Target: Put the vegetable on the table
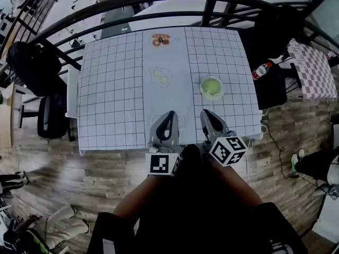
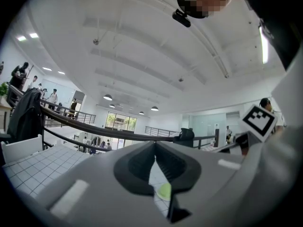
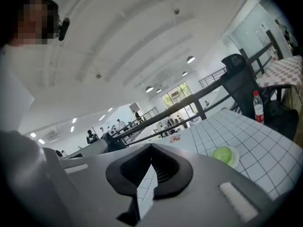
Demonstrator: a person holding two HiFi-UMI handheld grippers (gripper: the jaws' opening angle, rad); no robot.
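A round green vegetable [image 1: 212,85] lies in a shallow white bowl [image 1: 203,91] on the right half of the grid-patterned table [image 1: 111,89]. The right gripper view shows the vegetable [image 3: 222,153] ahead to the right, and in the left gripper view the vegetable [image 2: 164,191] peeps through the slit below the jaws. Both grippers hover over the table's near edge. My left gripper [image 1: 169,115] is shut with its tips touching and holds nothing. My right gripper [image 1: 207,114] is shut and empty too, just short of the bowl.
A plain strip down the table's middle carries a printed food picture [image 1: 160,39] at the far end and a faint outline [image 1: 161,76] at centre. A red-capped bottle [image 1: 261,70] rests off the right edge. A dark railing [image 1: 159,1] curves behind; a black chair [image 1: 32,62] stands left.
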